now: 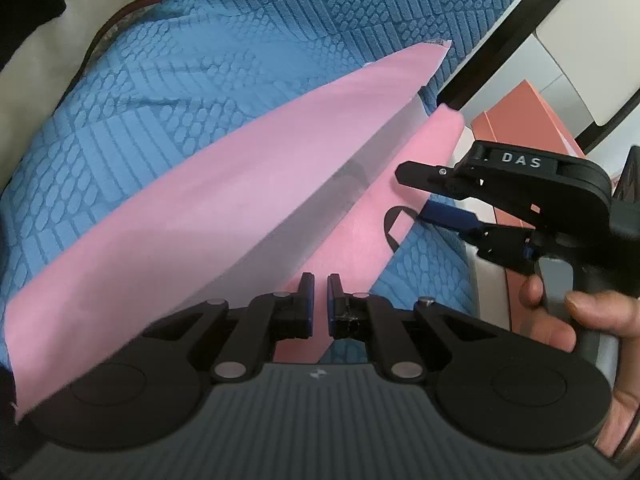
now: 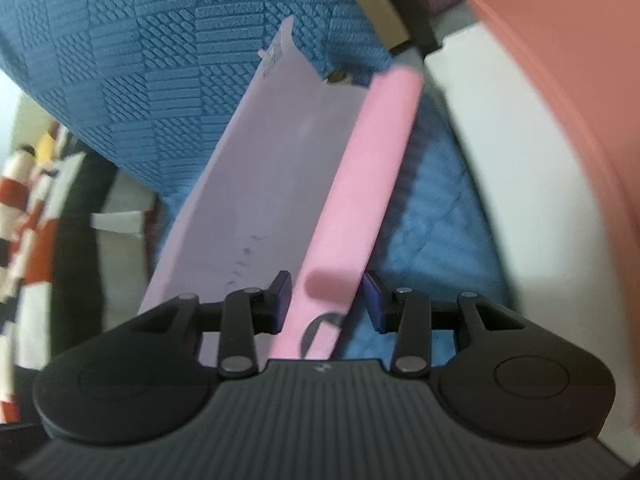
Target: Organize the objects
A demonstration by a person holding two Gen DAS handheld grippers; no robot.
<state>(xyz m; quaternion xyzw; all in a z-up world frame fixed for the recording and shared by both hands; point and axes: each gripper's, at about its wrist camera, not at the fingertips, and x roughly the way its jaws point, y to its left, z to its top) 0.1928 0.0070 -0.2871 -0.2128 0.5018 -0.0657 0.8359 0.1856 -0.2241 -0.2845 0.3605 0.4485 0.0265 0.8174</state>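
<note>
I had my left gripper [image 1: 319, 304] pinched nearly closed over the pink sheet [image 1: 208, 216] on the blue cover [image 1: 120, 120], my right gripper [image 2: 326, 300] parted astride its fold.

Pink sheet [image 1: 200, 208]: thin, smooth, matt, paper-like or fine cloth; folded, paler on the inner face [image 2: 256, 184].
Blue bedcover [image 1: 160, 92]: cloth, matt, embossed in raised woven-looking blocks and pebbled patches, rough to the eye.
Left tongs [image 1: 319, 304]: matt black plastic arms, dull metal rivets, blue rubbery pads; ribbed grey plastic body.
Right tongs [image 2: 326, 300]: same matt black plastic, metal rivets, blue pads [image 2: 372, 300].
Salmon box [image 1: 524, 120]: smooth, matt, card-like.
White panel [image 2: 500, 160]: smooth, faintly glossy; material unclear.
</note>
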